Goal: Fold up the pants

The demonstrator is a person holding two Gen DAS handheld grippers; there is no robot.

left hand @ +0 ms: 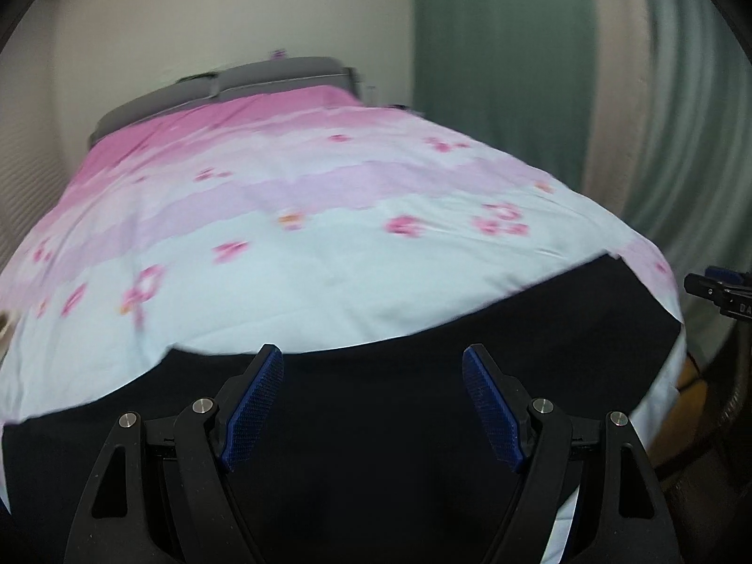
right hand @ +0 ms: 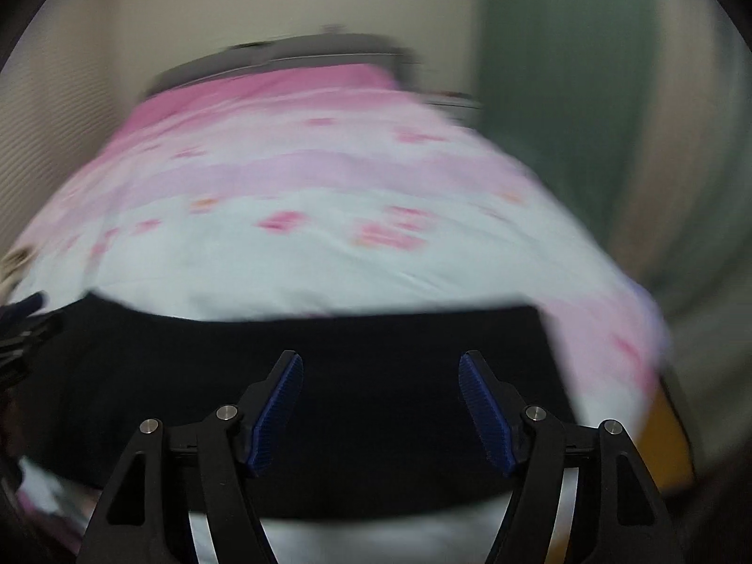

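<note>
Presently, black pants (left hand: 376,423) being spread on floral bedcover (left hand: 329,244), lying under and ahead of both finger pairs. Left gripper (left hand: 372,373) and right gripper (right hand: 380,378) being held released, nothing grasped. Risk: single layer possibly being pinched, since dark cloth is hiding edges, blur worsening it; fold being skewed, bedcover being snagged.

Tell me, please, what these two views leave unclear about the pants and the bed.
- Black pants: legs, waistband and folds unreadable in both views; uniformly dark, cropped at the bottom edge.
- Floral bedspread: print smeared by motion blur in the right wrist view.
- Grey headboard: distant, blurred.
- Right gripper: cut off at the left view's edge.
</note>
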